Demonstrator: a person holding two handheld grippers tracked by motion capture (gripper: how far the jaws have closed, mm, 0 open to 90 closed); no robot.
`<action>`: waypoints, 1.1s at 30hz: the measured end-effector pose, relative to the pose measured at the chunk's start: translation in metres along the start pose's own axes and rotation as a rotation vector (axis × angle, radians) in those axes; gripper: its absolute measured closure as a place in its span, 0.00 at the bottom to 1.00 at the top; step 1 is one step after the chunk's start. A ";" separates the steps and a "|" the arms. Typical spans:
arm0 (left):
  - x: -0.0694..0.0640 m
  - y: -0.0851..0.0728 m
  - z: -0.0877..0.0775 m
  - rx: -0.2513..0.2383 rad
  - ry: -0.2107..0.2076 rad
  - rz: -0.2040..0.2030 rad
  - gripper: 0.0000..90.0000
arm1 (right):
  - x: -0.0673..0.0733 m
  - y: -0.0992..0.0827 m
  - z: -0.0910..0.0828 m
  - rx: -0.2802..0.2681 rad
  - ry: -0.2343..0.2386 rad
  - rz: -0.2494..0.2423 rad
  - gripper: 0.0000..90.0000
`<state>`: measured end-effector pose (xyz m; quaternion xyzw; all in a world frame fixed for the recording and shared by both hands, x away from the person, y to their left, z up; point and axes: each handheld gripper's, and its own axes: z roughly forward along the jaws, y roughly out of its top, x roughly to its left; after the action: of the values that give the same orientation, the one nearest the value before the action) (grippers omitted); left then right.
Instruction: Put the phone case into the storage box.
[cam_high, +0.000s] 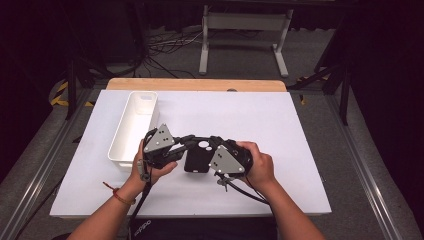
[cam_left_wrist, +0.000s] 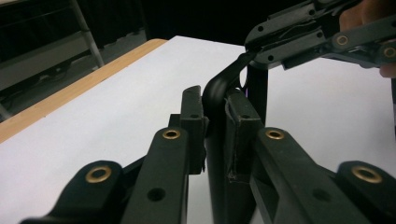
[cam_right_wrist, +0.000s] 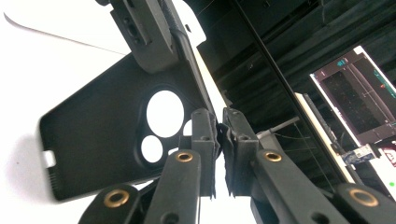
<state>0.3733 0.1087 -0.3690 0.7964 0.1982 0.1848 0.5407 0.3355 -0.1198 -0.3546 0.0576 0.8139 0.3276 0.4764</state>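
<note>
Your white table (cam_high: 300, 150) carries a white bin (cam_high: 131, 127) at ten o'clock; the black phone case (cam_high: 198, 159) hangs near six. The left gripper (cam_high: 176, 150) and right gripper (cam_high: 214, 150) each pinch its rim. It looks light and bendy, so grip the thicker edges

A black phone case (cam_high: 198, 159) with round camera cutouts hangs above the white table, pinched along its edges between both claws.
</note>
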 end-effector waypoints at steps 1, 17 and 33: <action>0.000 0.000 -0.001 -0.009 0.010 0.009 0.90 | 0.000 0.000 0.000 0.000 -0.002 -0.002 0.94; 0.000 0.000 -0.010 -0.066 0.020 0.021 0.91 | -0.008 -0.001 -0.002 -0.075 0.039 0.147 0.89; 0.009 0.000 -0.021 -0.098 0.029 -0.003 0.91 | -0.018 -0.008 -0.005 -0.128 0.078 0.284 0.81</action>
<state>0.3699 0.1301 -0.3608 0.7658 0.1977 0.2049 0.5766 0.3431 -0.1357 -0.3443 0.1291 0.7928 0.4449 0.3961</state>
